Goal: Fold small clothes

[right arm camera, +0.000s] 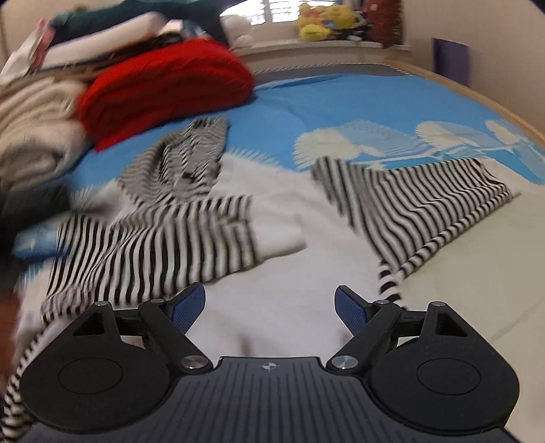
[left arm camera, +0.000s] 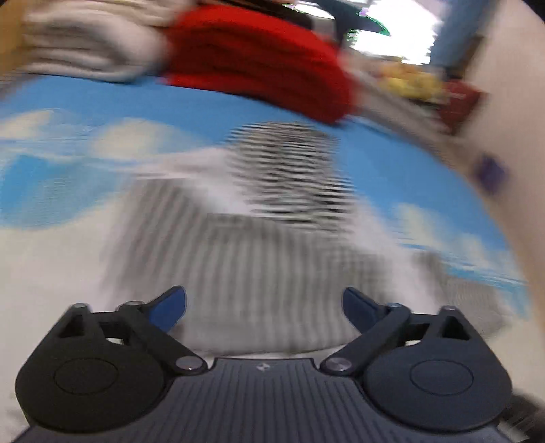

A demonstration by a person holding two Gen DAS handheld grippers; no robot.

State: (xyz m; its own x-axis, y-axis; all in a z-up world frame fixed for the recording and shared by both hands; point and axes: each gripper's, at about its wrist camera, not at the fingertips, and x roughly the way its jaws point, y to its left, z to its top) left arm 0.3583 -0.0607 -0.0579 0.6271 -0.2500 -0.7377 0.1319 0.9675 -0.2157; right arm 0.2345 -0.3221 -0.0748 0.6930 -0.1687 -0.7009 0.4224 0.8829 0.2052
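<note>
A black-and-white striped garment (right arm camera: 160,238) lies spread and rumpled on the blue cloud-print bed sheet (right arm camera: 327,109), with one sleeve (right arm camera: 419,201) stretched to the right. My right gripper (right arm camera: 270,306) is open and empty, just above the cloth's near white part. In the left wrist view the same striped garment (left arm camera: 245,252) is heavily blurred. My left gripper (left arm camera: 264,306) is open and empty, low over it.
A folded red garment (right arm camera: 163,88) and a cream pile (right arm camera: 34,129) sit at the back left of the bed. Yellow soft toys (right arm camera: 323,20) stand on the window sill. The bed's wooden edge (right arm camera: 494,112) runs along the right.
</note>
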